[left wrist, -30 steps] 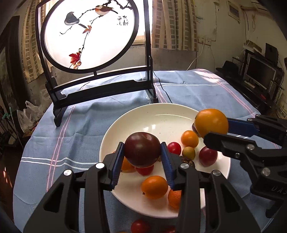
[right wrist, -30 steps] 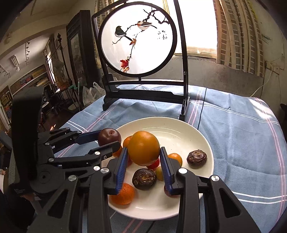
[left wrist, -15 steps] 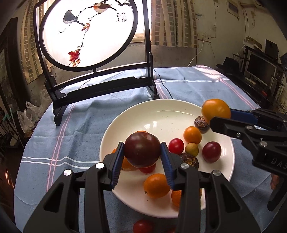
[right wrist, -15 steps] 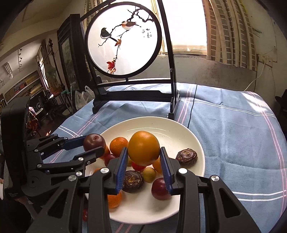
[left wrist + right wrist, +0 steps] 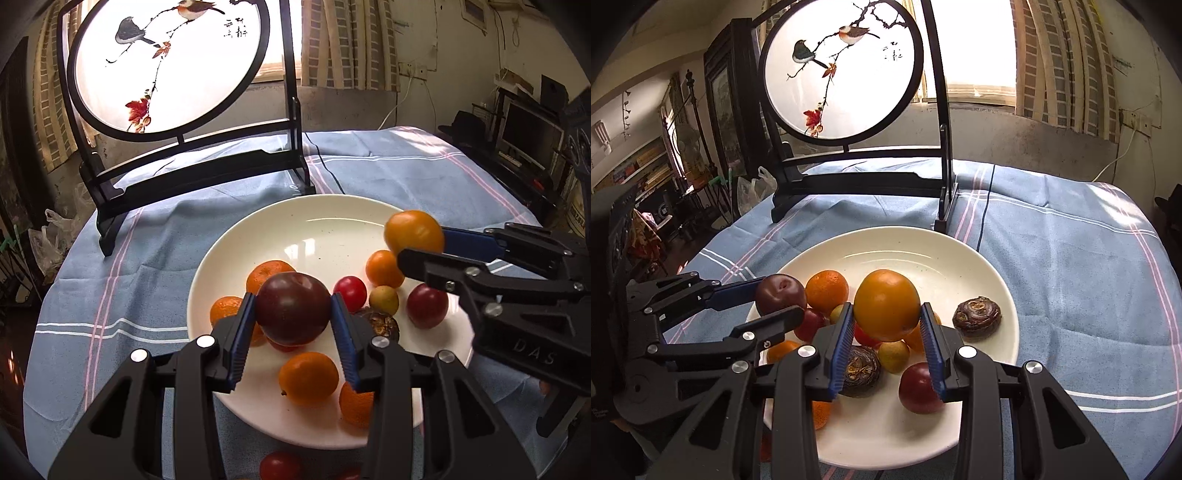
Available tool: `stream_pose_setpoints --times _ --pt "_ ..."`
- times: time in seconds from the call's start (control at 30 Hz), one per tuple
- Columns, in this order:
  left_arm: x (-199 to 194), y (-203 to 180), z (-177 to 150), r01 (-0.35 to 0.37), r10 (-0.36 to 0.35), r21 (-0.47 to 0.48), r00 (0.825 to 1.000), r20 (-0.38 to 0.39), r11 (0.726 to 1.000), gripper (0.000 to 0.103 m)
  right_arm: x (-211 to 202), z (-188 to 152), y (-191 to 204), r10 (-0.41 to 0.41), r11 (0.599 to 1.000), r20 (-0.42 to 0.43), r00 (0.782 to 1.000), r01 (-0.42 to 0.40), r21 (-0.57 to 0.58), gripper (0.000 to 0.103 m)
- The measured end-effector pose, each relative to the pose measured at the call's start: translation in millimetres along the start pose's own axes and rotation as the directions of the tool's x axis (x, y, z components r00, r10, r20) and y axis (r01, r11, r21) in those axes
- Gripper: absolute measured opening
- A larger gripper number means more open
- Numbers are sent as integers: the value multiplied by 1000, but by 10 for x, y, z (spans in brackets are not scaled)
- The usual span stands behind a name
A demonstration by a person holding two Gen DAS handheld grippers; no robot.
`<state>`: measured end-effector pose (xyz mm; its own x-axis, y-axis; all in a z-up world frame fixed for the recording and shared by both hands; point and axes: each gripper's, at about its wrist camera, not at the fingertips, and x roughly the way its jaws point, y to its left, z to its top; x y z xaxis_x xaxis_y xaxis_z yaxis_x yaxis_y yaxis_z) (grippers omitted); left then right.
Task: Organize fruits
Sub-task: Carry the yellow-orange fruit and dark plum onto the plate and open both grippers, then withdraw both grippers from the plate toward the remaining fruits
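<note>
The left gripper (image 5: 293, 314) clamps a dark plum (image 5: 293, 309) above the white plate (image 5: 295, 221) of mixed fruit; the right gripper (image 5: 887, 319) clamps an orange (image 5: 886, 304) over the same plate, just beside it.

We see a dark purple plum (image 5: 293, 308) held up above the white plate (image 5: 295, 221), gripped on both sides, its stem dimple facing up. A large orange (image 5: 886, 304), smooth and glossy, is likewise lifted over the plate's middle. On the plate lie several mandarins (image 5: 308, 377), red cherry tomatoes (image 5: 350, 293), a small yellow-green fruit (image 5: 384, 300) and a red plum (image 5: 427, 305) toward 3 o'clock. Two brown, ridged water chestnuts rest there too, one (image 5: 977, 317) alone at 3 o'clock in the right wrist view. Another red tomato (image 5: 280, 465) sits off the plate at 6 o'clock, on the blue cloth.
</note>
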<state>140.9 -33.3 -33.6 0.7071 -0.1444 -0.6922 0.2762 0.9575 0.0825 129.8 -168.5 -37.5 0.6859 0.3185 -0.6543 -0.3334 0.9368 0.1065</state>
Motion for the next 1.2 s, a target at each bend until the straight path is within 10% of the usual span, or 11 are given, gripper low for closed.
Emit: stream_pose_setpoints --times 0.1,0.17,0.93,1.2 --pt "19 -2 -11 -20 20 -3 1000 11 1000 46 29 -9 -29 -10 999 34 999 9 41 51" --pt "-27 31 -9 -51 52 -10 997 49 999 72 -33 -2 -97 -9 997 70 998 4 73 67" --pt "-441 158 -10 -57 57 -9 990 128 998 72 -679 1 231 105 994 114 988 -103 -25 69" --pt "-947 620 -362 -97 102 -50 987 128 994 76 -783 -731 793 154 958 -116 981 -177 -224 69"
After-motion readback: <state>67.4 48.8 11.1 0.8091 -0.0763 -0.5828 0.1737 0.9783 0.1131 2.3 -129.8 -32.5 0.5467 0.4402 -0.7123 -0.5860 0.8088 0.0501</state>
